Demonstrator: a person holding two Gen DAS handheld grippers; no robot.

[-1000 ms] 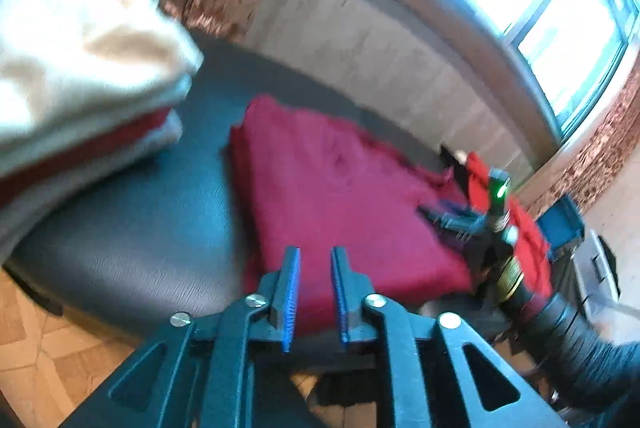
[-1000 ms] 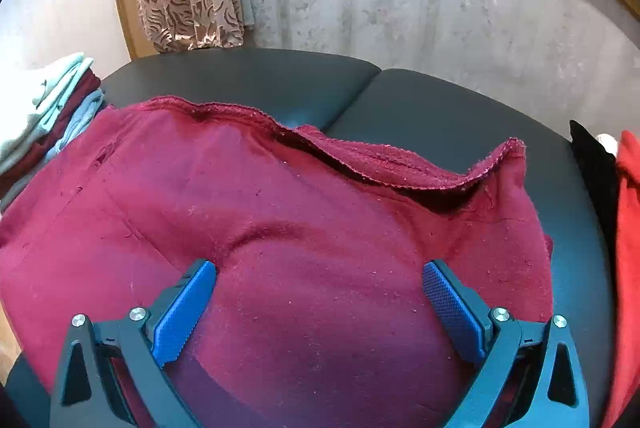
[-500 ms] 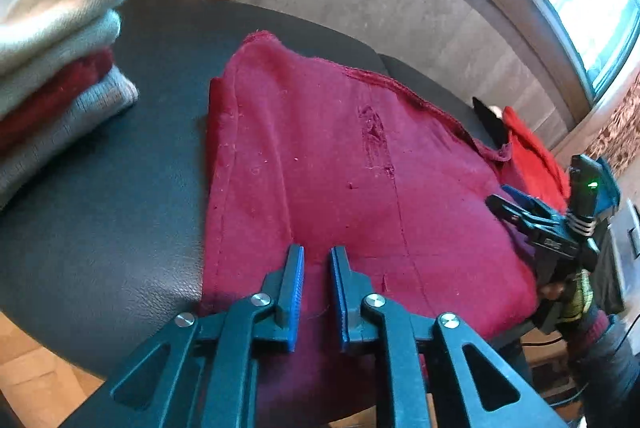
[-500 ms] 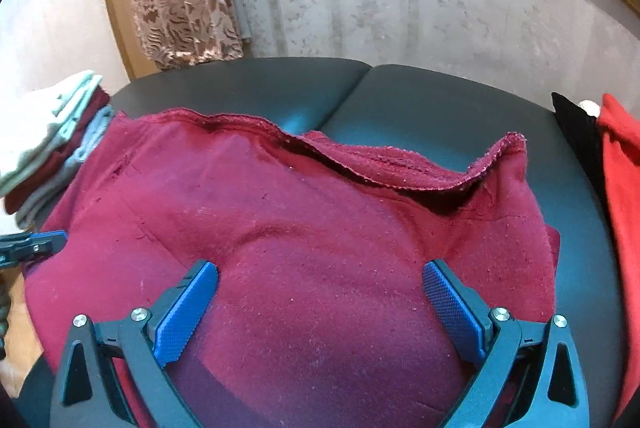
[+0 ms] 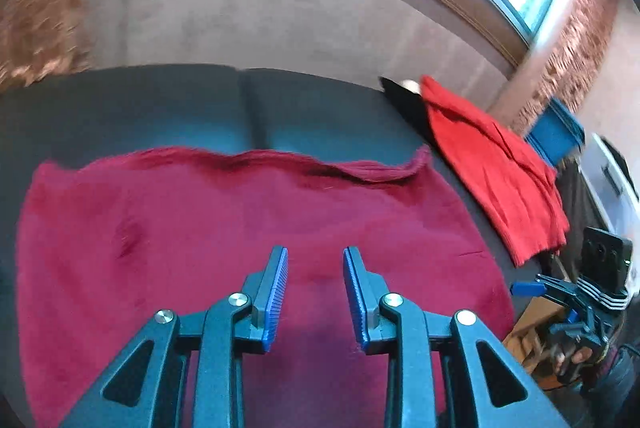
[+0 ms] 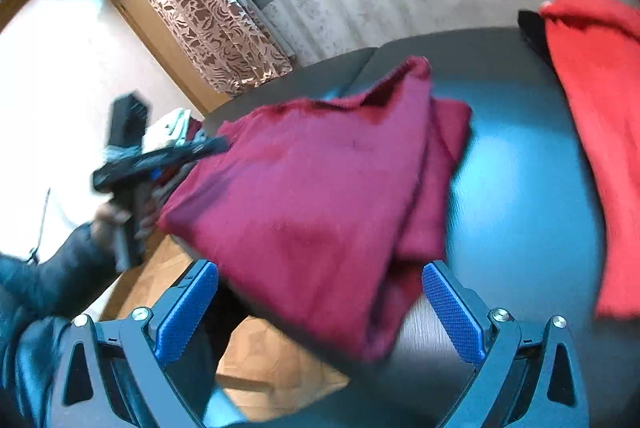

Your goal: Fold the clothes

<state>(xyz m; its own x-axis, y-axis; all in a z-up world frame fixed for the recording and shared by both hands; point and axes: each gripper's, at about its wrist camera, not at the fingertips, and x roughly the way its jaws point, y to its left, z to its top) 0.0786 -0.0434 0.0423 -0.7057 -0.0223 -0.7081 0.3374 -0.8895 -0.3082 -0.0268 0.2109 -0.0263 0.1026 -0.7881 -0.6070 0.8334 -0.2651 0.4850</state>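
Note:
A dark red knit garment lies on the black padded seat. In the right wrist view the dark red garment is folded, with layered edges on its right side, and its near corner reaches the seat's front edge. My left gripper hovers over its near half, open by a narrow gap with nothing between the fingers. My right gripper is wide open just off that near corner and holds nothing. The left gripper, held in a hand, shows by the garment's left edge.
A bright red garment is draped over a black item at the right end of the seat. A stack of folded clothes peeks out behind the left gripper. Wooden floor lies below the front edge. A blue crate stands beyond.
The left gripper swung right, losing the folded stack from view, and its fingers parted slightly. The right gripper drew back to the garment's near right corner and tilted.

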